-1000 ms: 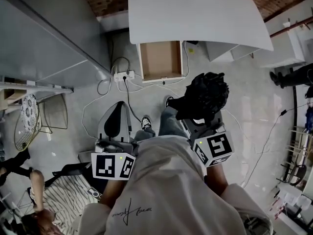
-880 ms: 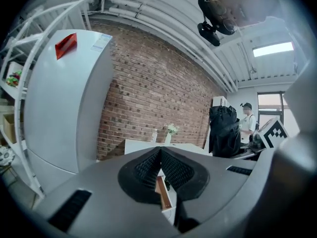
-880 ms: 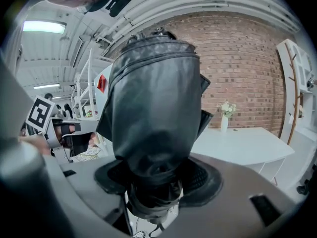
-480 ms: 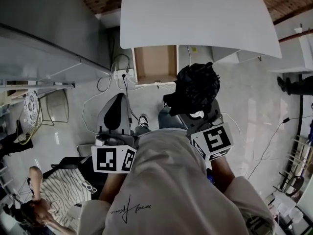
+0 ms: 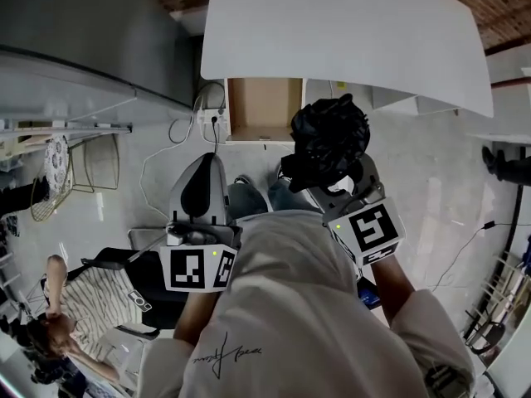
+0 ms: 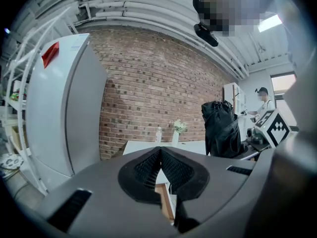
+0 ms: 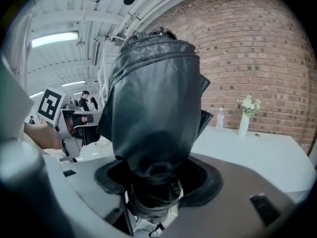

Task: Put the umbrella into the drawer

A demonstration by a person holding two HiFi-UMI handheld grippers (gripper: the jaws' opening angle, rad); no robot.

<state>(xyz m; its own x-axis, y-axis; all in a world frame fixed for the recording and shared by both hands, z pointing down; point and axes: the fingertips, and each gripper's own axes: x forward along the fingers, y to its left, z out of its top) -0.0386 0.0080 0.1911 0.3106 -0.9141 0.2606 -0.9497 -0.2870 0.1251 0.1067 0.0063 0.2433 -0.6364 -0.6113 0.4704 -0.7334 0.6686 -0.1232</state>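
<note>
Now, right tongs (image 5: 336, 191): clenched on folded umbrella (image 5: 328, 143), held upright at frame centre, apparently for carrying.
Left tongs (image 6: 161, 157): closed, empty.
Drawer (image 5: 264, 106): open under desk (image 5: 348, 40), upper centre, ready.

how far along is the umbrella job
Done: the drawer stands open under the table, and the right gripper is shut on the folded umbrella. In hand: the umbrella is held in the air, not yet in the drawer. Left: set it inside. The left gripper is shut, empty.
</note>
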